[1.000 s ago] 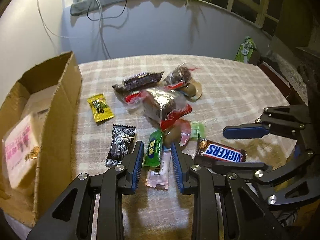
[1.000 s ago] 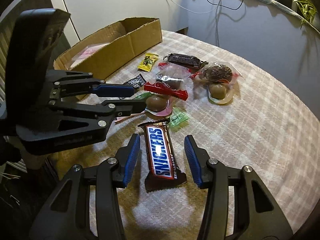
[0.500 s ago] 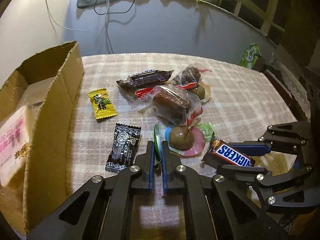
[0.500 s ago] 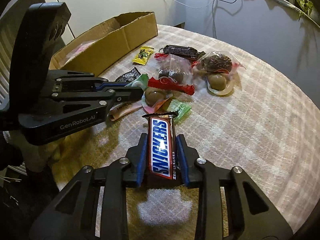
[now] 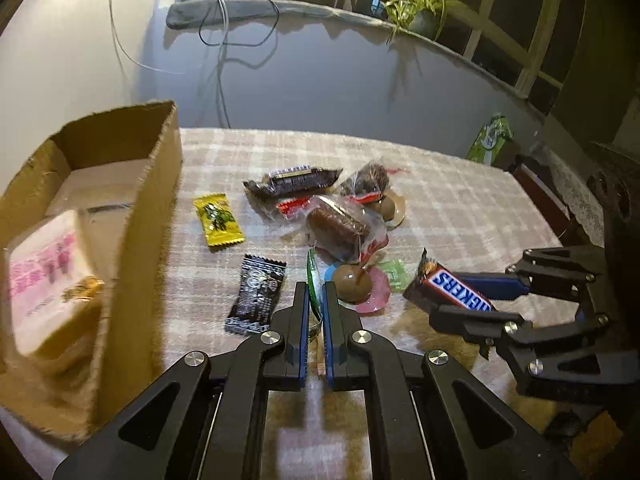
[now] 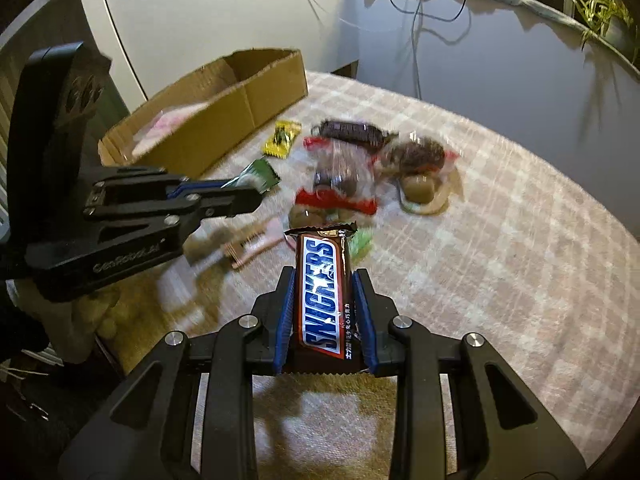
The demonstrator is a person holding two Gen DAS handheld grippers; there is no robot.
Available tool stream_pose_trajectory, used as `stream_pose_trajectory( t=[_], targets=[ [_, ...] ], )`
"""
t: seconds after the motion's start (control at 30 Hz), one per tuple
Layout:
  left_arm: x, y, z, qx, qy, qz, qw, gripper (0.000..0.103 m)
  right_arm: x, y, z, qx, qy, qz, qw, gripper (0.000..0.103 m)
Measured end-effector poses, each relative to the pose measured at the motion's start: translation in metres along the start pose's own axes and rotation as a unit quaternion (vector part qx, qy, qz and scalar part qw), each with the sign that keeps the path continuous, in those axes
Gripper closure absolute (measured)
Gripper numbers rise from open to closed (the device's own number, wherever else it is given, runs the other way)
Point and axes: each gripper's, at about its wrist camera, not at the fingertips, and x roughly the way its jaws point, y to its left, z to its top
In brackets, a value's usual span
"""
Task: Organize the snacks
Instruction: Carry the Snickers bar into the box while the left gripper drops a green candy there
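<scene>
both grippers are loaded: the right gripper (image 6: 324,316) is clamped across the width of a snickers bar (image 6: 323,292), its long axis running straight out along the fingers, and the left gripper (image 5: 316,312) is pinched shut on a thin green packet (image 5: 313,280) standing edge-up between the pads. beyond them the loose sweets lie scattered on the checked tablecloth (image 5: 460,208). farther off, the cardboard box (image 5: 132,216) sits hard by the left gripper, so that hand looks nearer for dropping in.
</scene>
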Motion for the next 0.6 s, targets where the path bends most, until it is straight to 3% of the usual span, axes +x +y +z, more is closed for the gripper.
stream_pose_trajectory(
  t=[0.33, 0.6],
  targets=[
    [-0.050, 0.026, 0.010, -0.019, -0.050, 0.011, 0.9985, 0.098, -0.013, 0.025, 0.049, -0.021, -0.032, 0.005, 0.999, 0.073],
    [-0.073, 0.063, 0.011, -0.040, -0.073, 0.036, 0.9959, 0.098, 0.003, 0.055, 0.095, -0.037, -0.042, 0.023, 0.998, 0.073]
  ],
)
